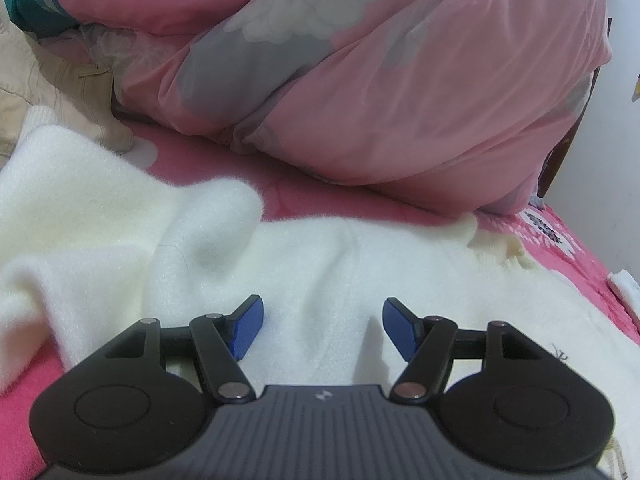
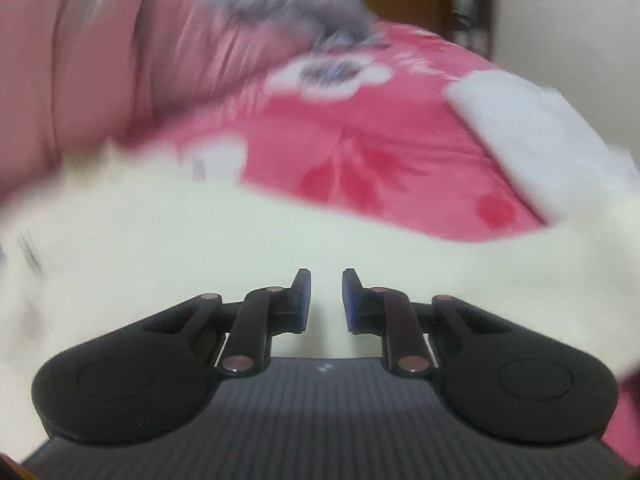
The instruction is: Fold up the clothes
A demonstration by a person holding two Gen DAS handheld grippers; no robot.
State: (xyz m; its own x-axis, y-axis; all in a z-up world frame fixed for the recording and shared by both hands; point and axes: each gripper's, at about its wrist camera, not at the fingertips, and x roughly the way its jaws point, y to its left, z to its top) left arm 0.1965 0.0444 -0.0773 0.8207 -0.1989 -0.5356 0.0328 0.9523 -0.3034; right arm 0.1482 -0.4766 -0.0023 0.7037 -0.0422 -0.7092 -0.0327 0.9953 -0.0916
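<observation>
The white fuzzy sweater point(image 1: 320, 264) lies spread across the bed point(image 1: 568, 248), on a bright pink flowered sheet. This flat layout gives both tools a level working area and exposes the garment's edges for folding. One part of the sweater rises in a soft hump point(image 1: 216, 216) toward the left of the left wrist view, so the fabric is not yet smoothed.

The left tongs point(image 1: 323, 326) hover low over the middle of the sweater with the blue pads point(image 1: 250, 326) standing wide apart. Nothing lies between them; the knit is visible below the gap. The wide stance probably readies them to take a thick bunch of knit, or simply keeps them clear of the fabric.

The right tongs point(image 2: 325, 300) stand narrow, with a slim gap between the pads point(image 2: 304, 300). Pale fabric point(image 2: 200, 260) shows through that gap, but the view is blurred, so whether any fabric is pinched cannot be told; the pads appear not to meet. The right wrist view looks over the sweater's far edge toward a white cuff or hem point(image 2: 532, 136) lying on the sheet.

A pink quilt point(image 1: 380, 80) is heaped behind the sweater, and beige clothes point(image 1: 52, 92) are piled at the far left, both out of the folding area.

Judgement: folding is at an early stage; the garment lies open, and no fold can be made out.
</observation>
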